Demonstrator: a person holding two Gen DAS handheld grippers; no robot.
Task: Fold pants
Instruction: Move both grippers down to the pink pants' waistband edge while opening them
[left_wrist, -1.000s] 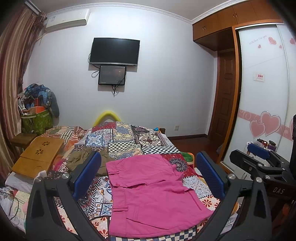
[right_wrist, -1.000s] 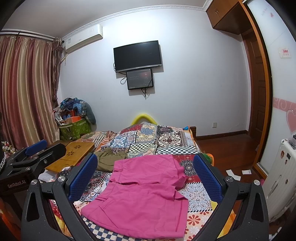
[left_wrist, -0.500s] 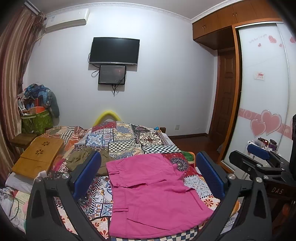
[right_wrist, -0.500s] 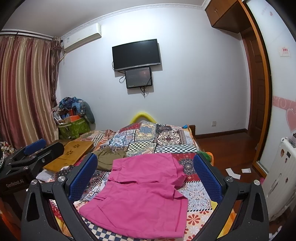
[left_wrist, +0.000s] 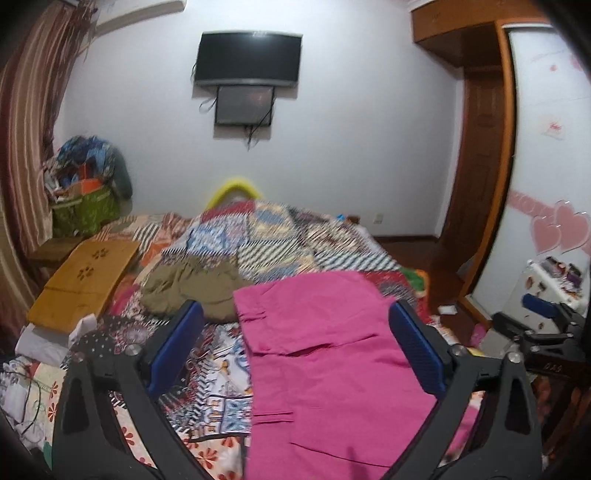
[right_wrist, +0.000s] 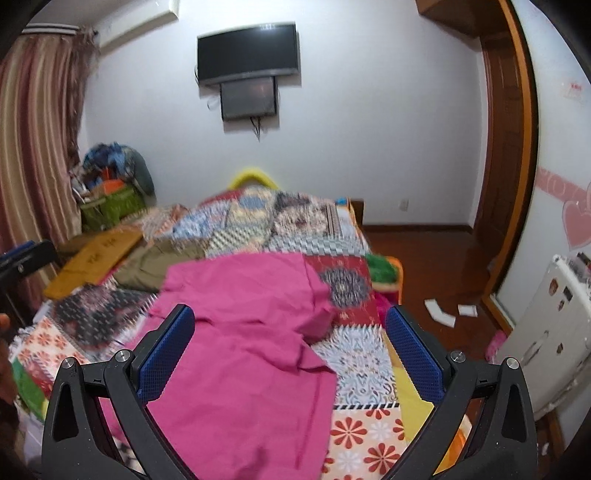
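Note:
Pink pants (left_wrist: 332, 354) lie flat on the patchwork bedspread (left_wrist: 266, 240), waistband to the left, legs toward the near right. In the right wrist view the pink pants (right_wrist: 243, 332) lie below and between the fingers. My left gripper (left_wrist: 295, 350) is open and empty above the pants' near part. My right gripper (right_wrist: 288, 350) is open and empty above the pants' right side. The right gripper also shows at the right edge of the left wrist view (left_wrist: 546, 325). The left gripper shows at the left edge of the right wrist view (right_wrist: 26, 258).
Olive-brown shorts (left_wrist: 192, 284) lie bunched on the bed left of the pink pants. A wooden lap desk (left_wrist: 85, 280) rests at the bed's left side. A white appliance (right_wrist: 546, 332) stands right of the bed, with papers (right_wrist: 439, 314) on the wood floor.
Both grippers have moved forward and down toward the bed, so the pink pants look larger and closer. The jaws stay open. The pants have not moved.

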